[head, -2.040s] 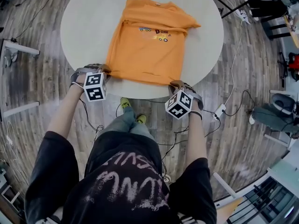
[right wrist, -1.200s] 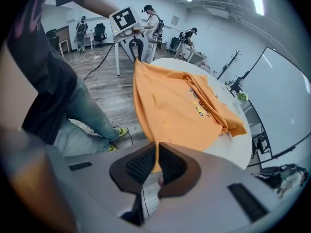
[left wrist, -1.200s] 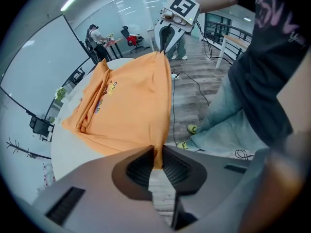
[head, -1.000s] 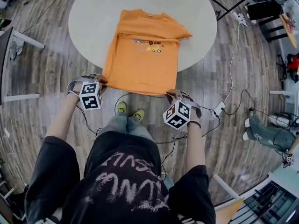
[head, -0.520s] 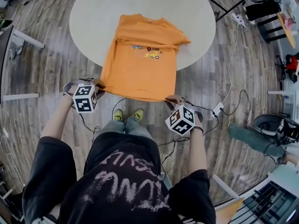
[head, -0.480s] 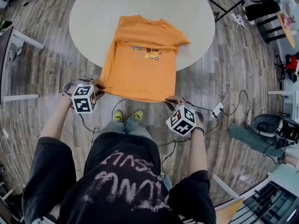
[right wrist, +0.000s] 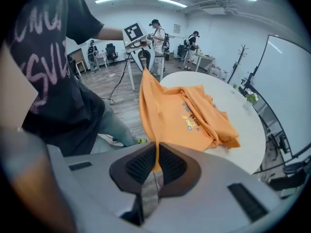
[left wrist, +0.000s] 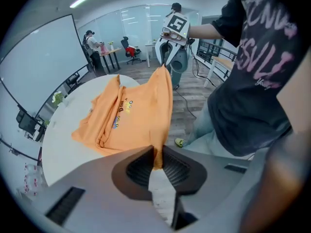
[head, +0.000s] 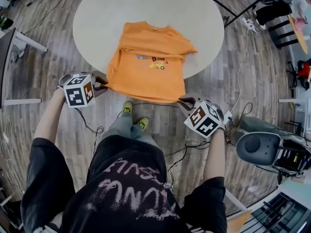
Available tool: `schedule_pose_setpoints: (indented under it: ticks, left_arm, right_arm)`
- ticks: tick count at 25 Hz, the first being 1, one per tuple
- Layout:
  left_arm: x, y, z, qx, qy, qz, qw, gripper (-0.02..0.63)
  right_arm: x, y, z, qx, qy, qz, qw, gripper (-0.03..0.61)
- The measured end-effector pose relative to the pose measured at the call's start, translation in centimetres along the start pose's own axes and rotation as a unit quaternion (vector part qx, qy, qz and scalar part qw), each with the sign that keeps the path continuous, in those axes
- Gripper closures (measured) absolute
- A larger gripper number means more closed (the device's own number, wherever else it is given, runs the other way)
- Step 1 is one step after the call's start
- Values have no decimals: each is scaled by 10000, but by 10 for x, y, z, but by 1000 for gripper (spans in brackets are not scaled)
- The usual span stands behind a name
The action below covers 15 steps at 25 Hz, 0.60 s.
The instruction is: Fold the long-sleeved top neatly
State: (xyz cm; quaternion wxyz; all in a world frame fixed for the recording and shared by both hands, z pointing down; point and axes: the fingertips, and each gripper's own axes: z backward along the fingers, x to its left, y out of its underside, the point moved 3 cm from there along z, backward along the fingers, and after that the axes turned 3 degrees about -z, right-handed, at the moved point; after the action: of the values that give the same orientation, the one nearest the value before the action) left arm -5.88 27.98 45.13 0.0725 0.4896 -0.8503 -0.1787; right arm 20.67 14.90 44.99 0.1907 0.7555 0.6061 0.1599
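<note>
Head view: orange top (head: 148,64) lies partly on the round white desk (head: 97,13), collar end far. Its near hem is held past the desk edge, above the wood floor (head: 209,76). Left claw (head: 101,80) pinches the hem's left corner, right claw (head: 184,102) the right corner.
Left gripper view: jaws nearly together, orange cloth clamped between the pads. The hem stretches across to the other claw.
Right gripper view: same here, jaws squeezed on the thin orange hem. Rest of the top sits bunched on the desk.
</note>
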Motion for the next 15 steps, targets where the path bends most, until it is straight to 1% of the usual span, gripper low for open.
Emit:
schedule_pose_setpoints:
  ticks: [6,13,15]
  left_arm:
    - [63,-8,23,-288,-195,258,9991,558]
    - [113,-8,25,-366,-318,343,9982,558]
    - [135,-10,24,-429,-359,408,9976,558]
  right_arm:
    - [-60,-31,20,-137,282,149,9994,552]
    - [-107,-51,17,-125,674,257,9973,552]
    - [-126,-55,15,-124,775,246,9966,552]
